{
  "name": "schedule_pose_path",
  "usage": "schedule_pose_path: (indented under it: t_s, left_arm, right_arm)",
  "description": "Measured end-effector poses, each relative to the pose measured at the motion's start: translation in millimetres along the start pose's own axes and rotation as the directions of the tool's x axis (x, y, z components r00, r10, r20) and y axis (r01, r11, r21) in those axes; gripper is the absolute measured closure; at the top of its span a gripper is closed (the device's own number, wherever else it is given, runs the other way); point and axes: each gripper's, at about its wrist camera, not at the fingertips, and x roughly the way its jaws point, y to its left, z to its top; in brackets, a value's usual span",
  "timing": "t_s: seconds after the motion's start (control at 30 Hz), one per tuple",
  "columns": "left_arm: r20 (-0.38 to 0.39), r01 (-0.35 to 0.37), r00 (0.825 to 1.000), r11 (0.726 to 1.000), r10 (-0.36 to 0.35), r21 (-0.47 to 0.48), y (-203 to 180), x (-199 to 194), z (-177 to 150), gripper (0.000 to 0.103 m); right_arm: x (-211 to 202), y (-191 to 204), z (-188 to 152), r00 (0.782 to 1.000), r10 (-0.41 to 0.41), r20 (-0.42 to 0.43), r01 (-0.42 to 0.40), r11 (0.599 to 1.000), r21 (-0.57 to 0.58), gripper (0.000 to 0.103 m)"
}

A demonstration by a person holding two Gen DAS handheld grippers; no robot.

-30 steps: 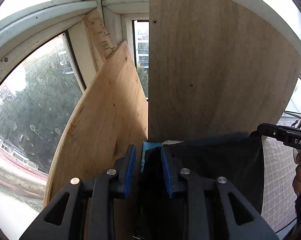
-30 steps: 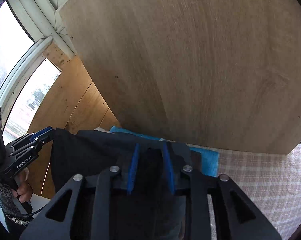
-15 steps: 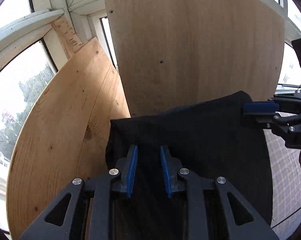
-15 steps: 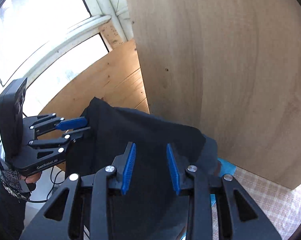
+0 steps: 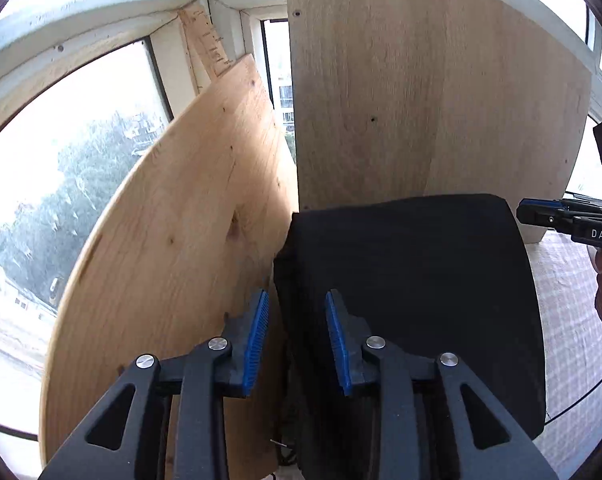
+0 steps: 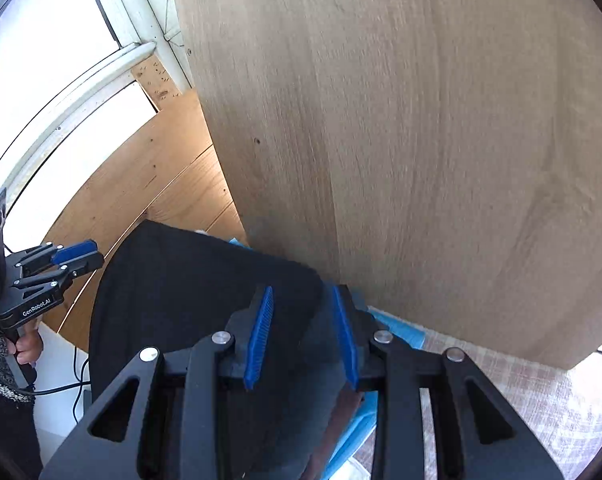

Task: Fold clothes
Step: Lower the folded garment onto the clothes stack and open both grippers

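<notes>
Since half a second ago both grippers have let go of the black cloth garment and drawn apart from it, and it has dropped from a raised drape to lie folded on the bench. The tall pale wooden board stands upright behind it, with the lighter pine board leaning at its left against the window frame. The garment's long axis runs from the viewer toward the pale board, its far edge close to the board's foot. Only the right wrist view shows blue fabric under its right side and the checked cloth covering the bench. The left gripper has its fingers open, straddling the garment's left edge without pinching it. The right gripper is likewise open over the right corner, holding nothing.
</notes>
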Motion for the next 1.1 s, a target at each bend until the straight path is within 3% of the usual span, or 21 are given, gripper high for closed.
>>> schedule_pose_path:
  t_s: [0.07,0.13,0.17,0.2,0.23,0.47,0.53,0.6,0.67,0.73,0.83,0.93,1.03,1.1]
  left_arm:
    - [-0.025,0.009,1.000,1.000,-0.009,-0.011,1.4,8.7,-0.5,0.073]
    - [-0.045,0.069,0.996,0.997,-0.071,-0.046,2.5,17.2,-0.4,0.075]
    - [-0.053,0.110,0.992,0.992,-0.113,-0.057,-2.3,19.7,-0.1,0.079]
    - [-0.057,0.126,0.990,0.990,-0.130,-0.066,-2.7,22.3,-0.4,0.096]
    - [-0.060,0.141,0.988,0.987,-0.146,-0.076,-3.0,25.0,-0.8,0.099]
    - [-0.011,-0.010,1.000,1.000,0.010,-0.023,-13.8,7.0,3.4,0.100]
    - [-0.074,-0.032,0.997,0.999,0.029,-0.043,-9.3,21.0,2.6,0.096]
    - [-0.083,-0.137,0.987,0.990,0.135,-0.025,-6.6,22.8,-1.0,0.096]
    - [-0.049,-0.159,0.986,0.986,0.157,-0.054,3.7,9.5,-5.1,0.094]
    - [0.001,-0.149,0.989,0.986,0.150,-0.068,1.3,-13.5,-8.9,0.095]
    - [0.049,-0.033,0.998,0.999,0.034,-0.008,-16.8,-34.5,-15.4,0.095]
    - [0.008,0.045,0.999,0.997,-0.045,0.069,-43.5,-21.4,-32.3,0.093]
    - [-0.070,-0.043,0.996,0.998,0.047,0.051,-39.7,21.6,-38.6,0.093]
    - [-0.070,-0.058,0.996,0.998,0.059,0.005,-32.4,29.2,-37.5,0.093]
  right_arm:
    - [-2.7,-3.1,-11.6,1.000,0.020,-0.021,-0.019,1.000,0.014,0.071]
    - [-1.8,-2.9,-19.1,0.999,0.015,-0.037,-0.015,1.000,0.019,0.069]
    - [-1.3,-1.7,-22.4,0.999,0.020,-0.039,-0.019,1.000,0.020,0.069]
    - [0.4,-0.2,-24.5,0.998,0.029,-0.048,-0.028,0.999,0.023,0.069]
    - [2.3,1.9,-26.6,0.998,0.036,-0.057,-0.035,0.999,0.024,0.069]
    - [-2.4,11.7,-30.8,0.999,0.005,-0.049,-0.006,1.000,-0.021,0.069]
    - [3.9,15.4,-28.1,0.998,-0.032,-0.058,0.030,0.999,-0.041,0.069]
    - [1.6,15.9,-26.6,0.997,-0.061,-0.050,0.059,0.997,-0.049,0.069]
    - [-9.0,19.5,-26.1,0.999,-0.050,-0.009,0.050,0.997,-0.060,0.069]
    - [-20.9,26.0,-26.3,0.999,-0.022,0.036,0.025,0.996,-0.086,0.069]
    - [-15.5,37.6,-26.8,1.000,0.000,0.023,0.003,0.990,-0.138,0.069]
    - [6.7,47.8,-27.1,1.000,-0.005,-0.021,0.001,0.983,-0.181,0.069]
    - [39.3,48.6,-25.3,0.996,-0.066,-0.061,0.052,0.976,-0.210,0.069]
    - [45.2,42.0,-19.9,0.995,-0.071,-0.064,0.058,0.981,-0.185,0.069]
